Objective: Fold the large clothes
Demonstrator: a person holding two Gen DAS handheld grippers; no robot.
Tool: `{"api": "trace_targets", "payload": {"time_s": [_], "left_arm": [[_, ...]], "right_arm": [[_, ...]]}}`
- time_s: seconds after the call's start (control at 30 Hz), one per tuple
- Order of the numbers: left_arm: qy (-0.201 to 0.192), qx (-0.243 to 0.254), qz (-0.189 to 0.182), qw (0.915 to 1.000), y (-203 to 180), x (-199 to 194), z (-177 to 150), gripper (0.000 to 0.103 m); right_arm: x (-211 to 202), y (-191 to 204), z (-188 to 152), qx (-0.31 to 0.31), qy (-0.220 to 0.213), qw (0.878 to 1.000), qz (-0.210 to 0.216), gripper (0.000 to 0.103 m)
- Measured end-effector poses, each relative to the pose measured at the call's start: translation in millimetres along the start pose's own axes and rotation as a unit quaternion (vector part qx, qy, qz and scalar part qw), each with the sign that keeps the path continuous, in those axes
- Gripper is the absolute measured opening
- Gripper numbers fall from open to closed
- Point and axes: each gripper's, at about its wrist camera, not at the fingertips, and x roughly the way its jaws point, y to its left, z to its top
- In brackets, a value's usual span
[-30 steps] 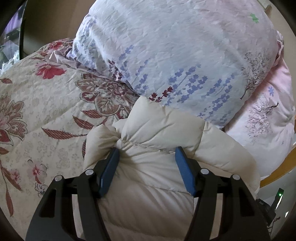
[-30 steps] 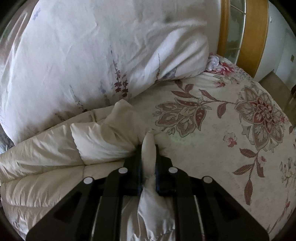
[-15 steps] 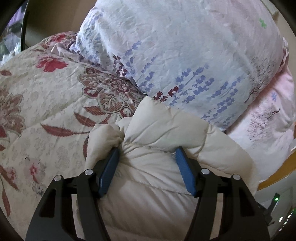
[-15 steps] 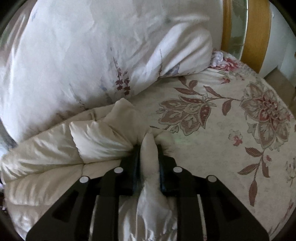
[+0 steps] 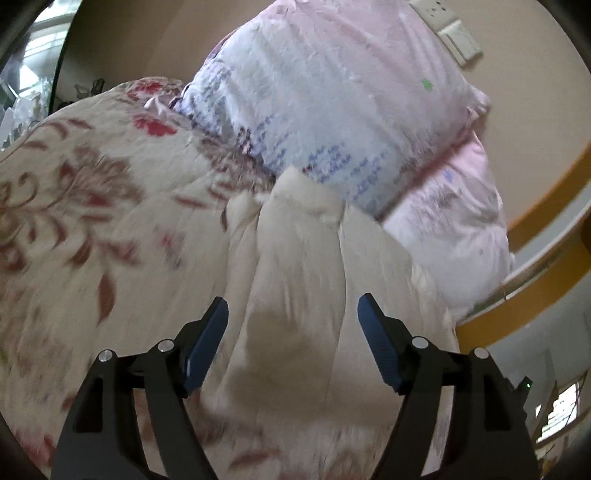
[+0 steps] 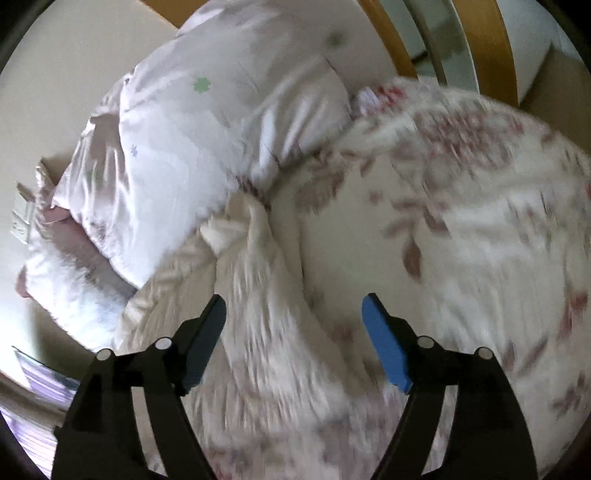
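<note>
A cream puffy quilted jacket [image 5: 295, 266] lies on the flower-print bed cover, its far end against the pillows. My left gripper [image 5: 291, 314] is open, its blue pads apart above the jacket and holding nothing. In the right wrist view the jacket [image 6: 258, 266] shows as a blurred cream ridge running away from me. My right gripper [image 6: 293, 310] is open above it and empty. Both views are motion-blurred.
A large white pillow with purple flowers [image 5: 332, 96] leans on a pink pillow [image 5: 454, 221] at the head of the bed. The flower-print bed cover [image 5: 92, 221] spreads to the left. A wooden bed frame [image 5: 546, 288] and wall socket [image 5: 454, 33] lie beyond.
My right gripper let go of the jacket fold and opened wide. Both grippers pulled back and up from the jacket, so more of the pillows and wall shows.
</note>
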Motion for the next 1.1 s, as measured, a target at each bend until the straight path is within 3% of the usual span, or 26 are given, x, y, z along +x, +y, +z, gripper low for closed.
{"api": "trace_targets", "payload": {"time_s": [0.3, 0.53, 0.87, 1.1], "left_arm": [[0.039, -0.006, -0.018, 0.9990, 3.0, -15.1, -47.4, 0.073], [0.066, -0.033, -0.050, 0.9960, -0.5, -2.1, -72.5, 0.073], [0.081, -0.056, -0.053, 0.9937, -2.1, 15.4, -83.6, 0.073], [0.079, -0.102, -0.059, 0.9899, 8.6, 24.1, -82.0, 0.073]], "right_arm": [[5.4, -21.1, -54.5, 0.053, 0.082, 0.994, 0.048, 0.077], [24.6, -21.8, -67.7, 0.077, 0.105, 0.989, 0.066, 0.077], [38.3, -17.2, -65.0, 0.087, 0.088, 0.989, 0.078, 0.076], [40.9, -18.8, -61.6, 0.094, 0.070, 0.989, 0.084, 0.072]]}}
